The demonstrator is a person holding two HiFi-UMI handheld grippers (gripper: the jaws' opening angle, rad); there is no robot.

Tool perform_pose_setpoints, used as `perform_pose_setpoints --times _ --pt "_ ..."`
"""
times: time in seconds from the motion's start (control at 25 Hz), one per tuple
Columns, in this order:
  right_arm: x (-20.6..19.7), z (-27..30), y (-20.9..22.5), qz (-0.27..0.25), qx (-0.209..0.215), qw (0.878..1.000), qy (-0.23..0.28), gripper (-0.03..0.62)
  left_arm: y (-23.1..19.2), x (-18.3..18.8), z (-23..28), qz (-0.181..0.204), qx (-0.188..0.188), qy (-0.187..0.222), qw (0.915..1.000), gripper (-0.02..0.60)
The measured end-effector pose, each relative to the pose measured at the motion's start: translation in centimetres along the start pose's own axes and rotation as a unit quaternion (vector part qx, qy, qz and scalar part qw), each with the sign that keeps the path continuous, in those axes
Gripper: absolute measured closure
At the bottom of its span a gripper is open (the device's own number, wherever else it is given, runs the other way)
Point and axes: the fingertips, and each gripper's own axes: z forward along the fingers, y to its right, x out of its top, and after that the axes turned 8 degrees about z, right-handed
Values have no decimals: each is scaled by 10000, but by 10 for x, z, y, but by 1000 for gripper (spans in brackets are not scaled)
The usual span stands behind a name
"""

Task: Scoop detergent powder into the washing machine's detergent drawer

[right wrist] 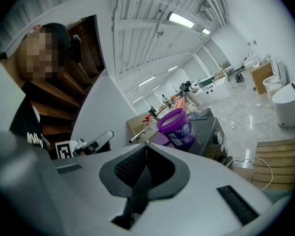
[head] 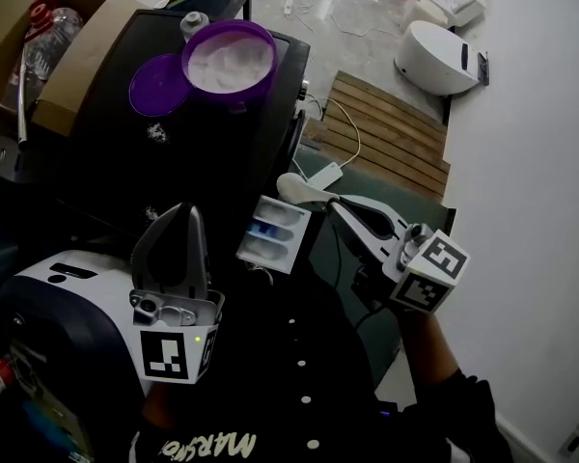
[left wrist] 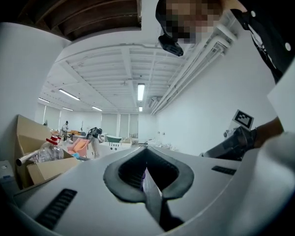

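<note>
Apparently scoop [head: 302, 189] points leftward, beside drawer [head: 273, 231].

**Drawer out, tub open**

The purple tub [head: 230, 63] of white powder stands open on the black washing machine [head: 125, 162], with its lid [head: 157, 86] just beside it. The white detergent drawer [head: 273, 233] is pulled out, and a white scoop [head: 302, 189] is at its far corner.
</note>
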Motion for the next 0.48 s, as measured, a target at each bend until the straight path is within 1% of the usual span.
perform_pose_setpoints --times 0.08,0.24,0.36,0.48 --pt "-17 0 9 -26 -63 10000 -60 563 3 -6 1 -9 -59 -51 10000 566" --pt "-51 2 34 174 -142 9996 -183 563 13 -18 6 -16 -197 -191 9996 566" --pt "-80 4 53 298 -294 9985 -358 563 18 -26 5 -56 -296 -339 9990 566" --pt "-103 12 74 291 -419 9972 -549 563 21 -37 8 -62 -343 -431 9985 566"
